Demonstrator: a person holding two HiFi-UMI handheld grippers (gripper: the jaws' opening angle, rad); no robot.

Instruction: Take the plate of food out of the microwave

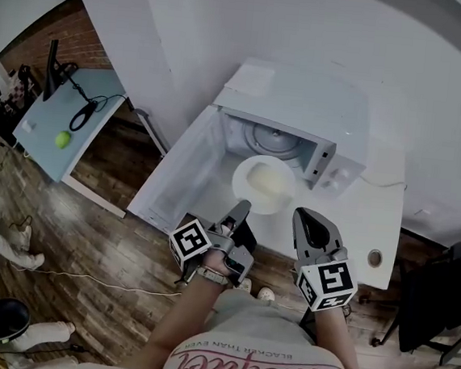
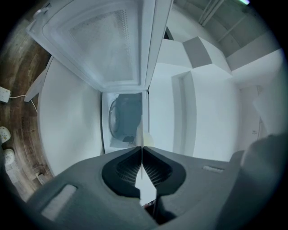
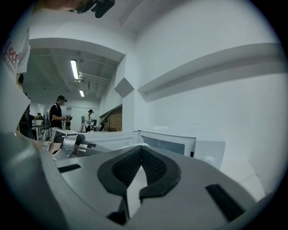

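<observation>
My left claw (image 2: pixel 141 149) is clamped on the thin rim of the round white plate of pale food (image 1: pixel 240 172); it is probably stiff, slick and breakable

We find the plate (image 1: pixel 291 185) pinched between the jaws of the left gripper (image 1: pixel 243 207), the microwave (image 1: pixel 302 113) ahead on the counter (image 1: pixel 372 226), its door (image 1: pixel 179 171) leftward.

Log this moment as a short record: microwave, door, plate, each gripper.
microwave: on the white table, cavity facing the person
door: swung wide open, on the left in the head view
plate: carries pale food, at the cavity's mouth
left gripper: shut on the plate's near rim
right gripper: shut, empty, just right of the plate, not touching it
</observation>
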